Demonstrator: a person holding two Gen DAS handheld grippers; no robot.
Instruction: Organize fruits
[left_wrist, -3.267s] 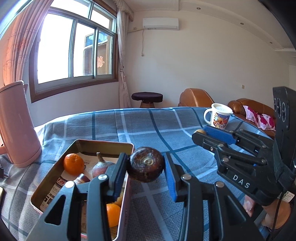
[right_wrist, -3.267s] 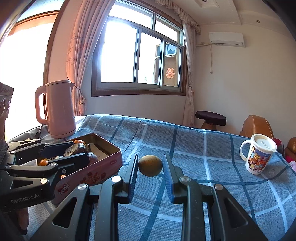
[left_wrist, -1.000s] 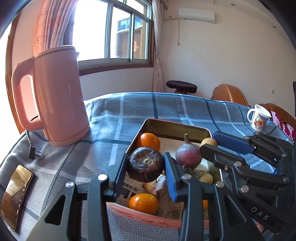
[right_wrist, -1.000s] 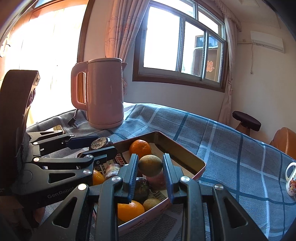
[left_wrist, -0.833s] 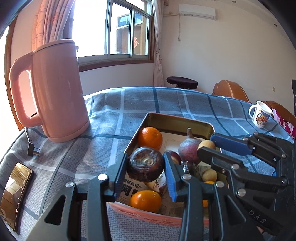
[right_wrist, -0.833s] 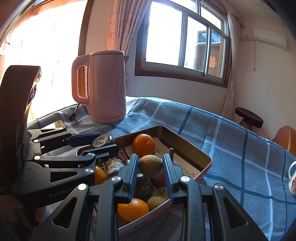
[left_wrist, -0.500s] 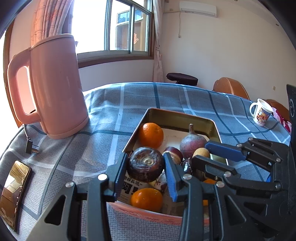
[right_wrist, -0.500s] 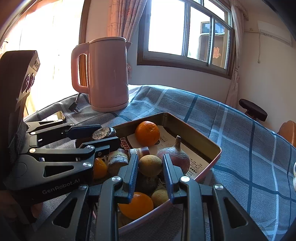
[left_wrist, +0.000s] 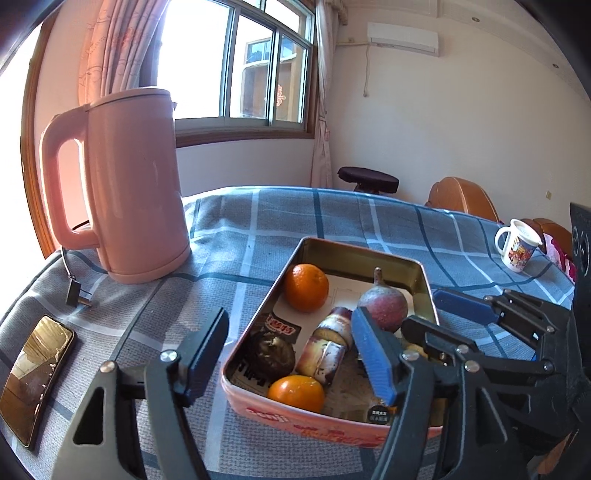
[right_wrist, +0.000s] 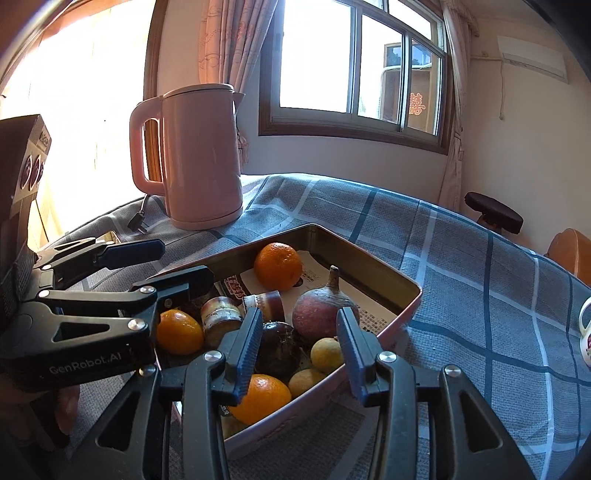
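Both the left gripper (left_wrist: 288, 354) and right gripper (right_wrist: 299, 343) hang over the tin (left_wrist: 424, 280), jaws opening and empty; fruit sits inside, counter (left_wrist: 258, 221) shows none left

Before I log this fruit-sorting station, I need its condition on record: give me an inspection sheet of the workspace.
Surface: blue checked cloth covers the table.
Job's things: tin holds oranges, a dark round fruit, a reddish fruit and small yellow fruits.
Clutter: pink kettle, phone, mug.
Grippers: left gripper and right gripper, jaws opening, nothing pressed between.
Cables: kettle plug lies loose.
Surroundings: window, curtains, stool, chairs.
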